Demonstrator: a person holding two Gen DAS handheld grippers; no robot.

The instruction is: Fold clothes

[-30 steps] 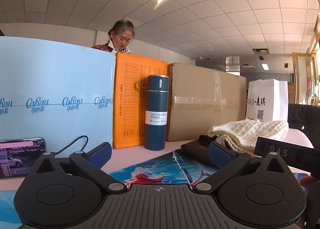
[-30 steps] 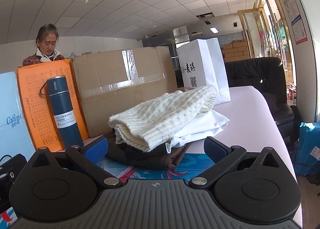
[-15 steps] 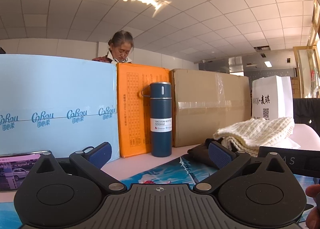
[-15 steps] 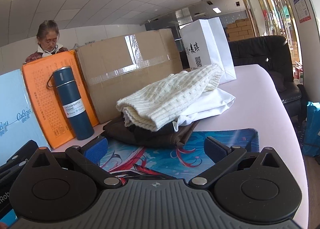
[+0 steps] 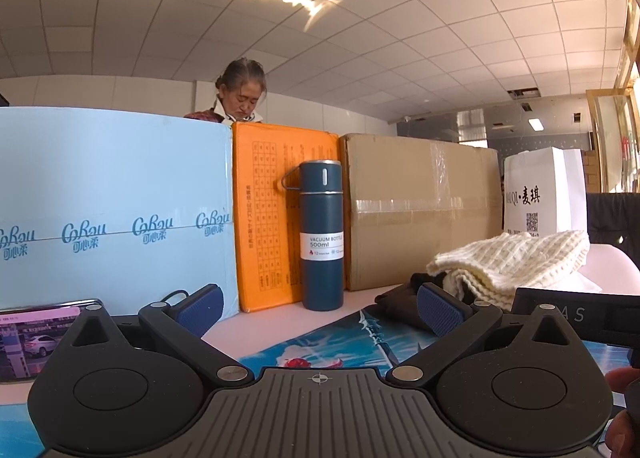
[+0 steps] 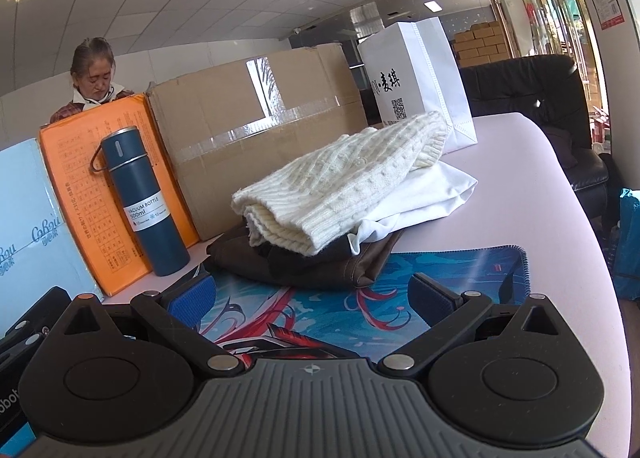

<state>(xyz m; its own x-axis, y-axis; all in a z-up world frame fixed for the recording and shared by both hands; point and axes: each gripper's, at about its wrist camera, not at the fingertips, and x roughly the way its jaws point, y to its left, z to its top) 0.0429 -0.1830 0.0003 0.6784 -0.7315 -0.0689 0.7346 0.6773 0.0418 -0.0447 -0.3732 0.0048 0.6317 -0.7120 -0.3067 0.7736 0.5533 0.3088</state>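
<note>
The right hand-held gripper (image 6: 310, 296) has risen, wide and empty, clothes pile (image 6: 340, 198) ahead beside bottle (image 6: 144, 198).

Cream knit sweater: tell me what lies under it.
Under the cream knit sweater lie a white garment, something black, and a brown garment at the bottom. The sweater covers their middles, so their shapes and any further pieces stay hidden.

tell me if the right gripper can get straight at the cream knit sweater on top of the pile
Probably yes. The right gripper has its jaws open and empty, facing the cream knit sweater, which lies uncovered atop the clothes pile, with only bare printed mat between them.
</note>
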